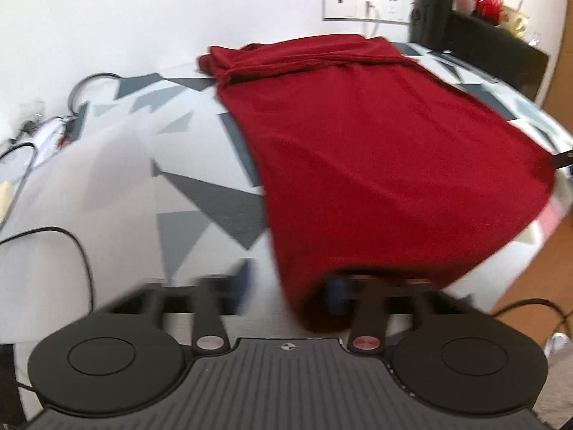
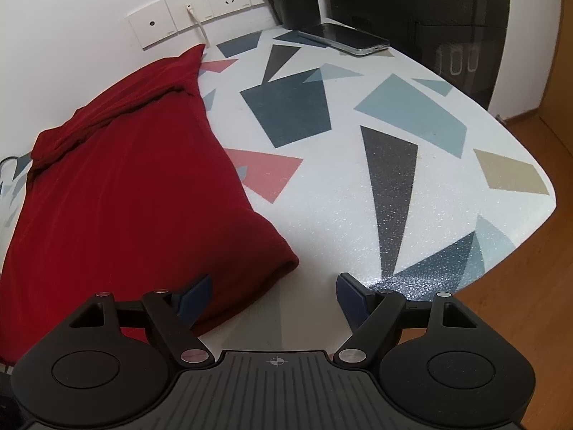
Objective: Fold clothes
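**A:** Where is the red shirt (image 1: 376, 150) sitting right now?

**B:** It is lying flat on the patterned table (image 2: 358, 193). In the left wrist view it is filling the centre and right of the frame, with its long axis running from the bottom centre up towards the wall sockets (image 1: 365, 1) at the top. The bunched sleeve end is lying at the upper left of the cloth.

**A:** And the tongs?

**B:** The left gripper (image 1: 304, 297) is sitting right at the near hem, bottom centre of its frame. The view is smearing there, but the fingers are standing close together and the red corner is drooping between them, so I am reading it as pinching the hem. The right gripper (image 2: 274, 295) is hanging spread wide, nothing between its blue pads (image 2: 195, 295).

**A:** Which side is the shirt on for the right one?

**B:** To its lower left. The rounded near corner is lying just beside the left pad, apart from it. I judge that corner to be the next thing to catch, so both hands can carry the hem up along the long axis.

**A:** The cloth itself?

**B:** It is looking soft, matt and limp, probably a knit. The table is looking grainy, with grey, blue and pink triangles. A phone (image 2: 345, 39) is lying at the upper centre, well apart.
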A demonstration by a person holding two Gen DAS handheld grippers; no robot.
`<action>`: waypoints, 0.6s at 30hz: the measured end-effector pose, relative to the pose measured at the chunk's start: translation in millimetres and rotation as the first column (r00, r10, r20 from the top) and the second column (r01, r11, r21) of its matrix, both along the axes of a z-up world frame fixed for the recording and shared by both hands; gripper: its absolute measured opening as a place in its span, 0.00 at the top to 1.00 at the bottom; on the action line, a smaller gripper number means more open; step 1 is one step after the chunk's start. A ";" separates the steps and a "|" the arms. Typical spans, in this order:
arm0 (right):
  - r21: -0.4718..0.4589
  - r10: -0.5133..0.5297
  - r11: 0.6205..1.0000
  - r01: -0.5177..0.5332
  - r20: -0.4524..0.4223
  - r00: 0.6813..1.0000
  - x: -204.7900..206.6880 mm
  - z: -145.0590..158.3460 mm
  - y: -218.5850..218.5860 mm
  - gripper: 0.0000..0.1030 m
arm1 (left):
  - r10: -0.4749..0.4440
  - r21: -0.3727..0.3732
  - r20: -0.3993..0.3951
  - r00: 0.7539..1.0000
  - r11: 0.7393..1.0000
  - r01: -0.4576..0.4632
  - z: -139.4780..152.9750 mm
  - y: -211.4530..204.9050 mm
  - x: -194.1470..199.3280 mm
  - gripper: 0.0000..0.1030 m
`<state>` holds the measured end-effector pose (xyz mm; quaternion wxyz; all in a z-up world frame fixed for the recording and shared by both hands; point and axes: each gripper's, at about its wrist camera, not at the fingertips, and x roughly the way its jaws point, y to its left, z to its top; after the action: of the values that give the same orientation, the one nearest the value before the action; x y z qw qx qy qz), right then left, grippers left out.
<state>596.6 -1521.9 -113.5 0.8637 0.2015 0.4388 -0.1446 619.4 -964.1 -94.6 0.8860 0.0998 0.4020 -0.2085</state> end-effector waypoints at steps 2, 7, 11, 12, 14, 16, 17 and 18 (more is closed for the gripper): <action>-0.002 -0.002 1.000 0.002 0.004 1.000 0.2 -0.6 -2.4 0.29 | -0.029 -0.011 0.020 0.999 1.000 0.029 5.3 -1.4 -6.5 0.87; -0.011 -0.014 1.000 0.015 0.009 1.000 5.4 -5.1 -7.8 0.29 | 0.065 -0.175 -0.012 0.998 0.982 -0.066 17.7 17.6 -10.6 0.90; 0.013 0.007 1.000 -0.007 0.034 0.999 10.0 -5.4 -3.9 0.33 | 0.156 -0.290 -0.093 0.983 0.941 -0.176 14.0 37.1 -4.8 0.90; 0.013 0.018 1.000 -0.019 0.037 0.999 12.1 -5.2 -1.8 0.33 | 0.168 -0.302 -0.106 0.980 0.934 -0.193 12.1 40.2 -3.6 0.90; 0.005 0.031 1.000 -0.031 0.034 0.999 17.4 -6.2 1.7 0.35 | 0.189 -0.338 -0.131 0.973 0.915 -0.223 9.7 45.2 -2.3 0.91; 0.000 0.047 0.999 -0.047 0.026 0.999 20.5 -5.1 4.2 0.50 | 0.205 -0.379 -0.152 0.967 0.892 -0.248 9.5 50.3 -1.4 0.91; -0.002 0.055 0.998 -0.055 0.022 0.998 21.8 -4.3 5.4 0.81 | 0.211 -0.395 -0.156 0.965 0.882 -0.257 10.8 52.6 -1.6 0.91; -0.021 0.067 0.998 -0.067 0.014 0.998 21.4 -1.3 7.2 0.89 | 0.216 -0.411 -0.160 0.963 0.873 -0.264 12.3 54.9 -2.0 0.91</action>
<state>618.0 -1514.7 -114.9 0.8732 0.1790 0.4376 -0.1185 617.4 -909.3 -82.3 0.8820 -0.1594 0.4031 -0.1849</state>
